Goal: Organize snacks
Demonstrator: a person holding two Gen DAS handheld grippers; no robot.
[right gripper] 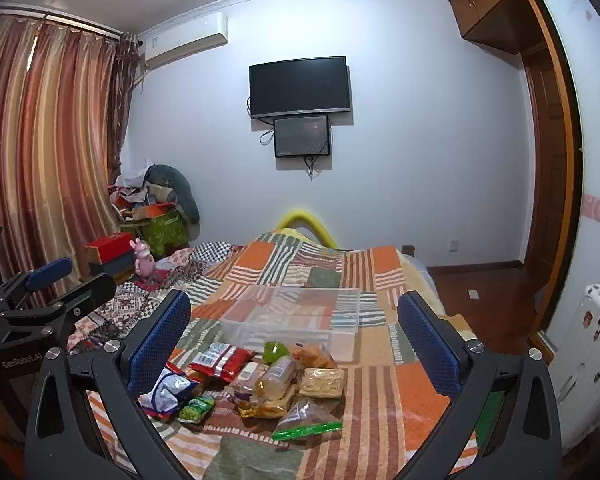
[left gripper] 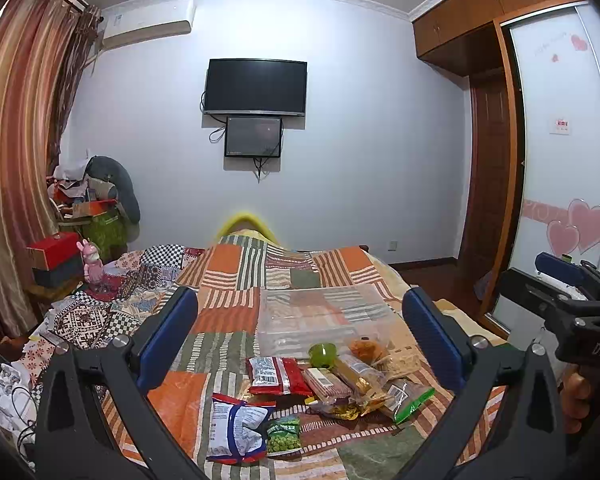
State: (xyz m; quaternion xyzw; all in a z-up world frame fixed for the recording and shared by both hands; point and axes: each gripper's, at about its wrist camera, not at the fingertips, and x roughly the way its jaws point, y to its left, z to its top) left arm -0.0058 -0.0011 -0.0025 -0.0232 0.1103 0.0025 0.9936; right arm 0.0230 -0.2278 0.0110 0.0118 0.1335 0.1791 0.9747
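A heap of snack packets lies on the patchwork bedspread (left gripper: 228, 312): a red packet (left gripper: 277, 376), a blue and white bag (left gripper: 238, 428), a green pea packet (left gripper: 284, 435), a green cup (left gripper: 322, 354) and a green-sealed bag (left gripper: 410, 398). A clear plastic box (left gripper: 324, 320) stands just behind them. My left gripper (left gripper: 300, 336) is open and empty, held above the heap. My right gripper (right gripper: 294, 336) is open and empty over the same heap, with the red packet (right gripper: 222, 360), the green-sealed bag (right gripper: 306, 420) and the clear box (right gripper: 296, 316) between its fingers.
The bed (right gripper: 364, 280) fills the middle of the room. Red boxes (left gripper: 54, 250) and a pink toy (left gripper: 92, 264) stand at its left side by the curtain (left gripper: 16, 160). A wardrobe (left gripper: 496, 160) and wooden floor are to the right. A TV (left gripper: 255, 86) hangs on the far wall.
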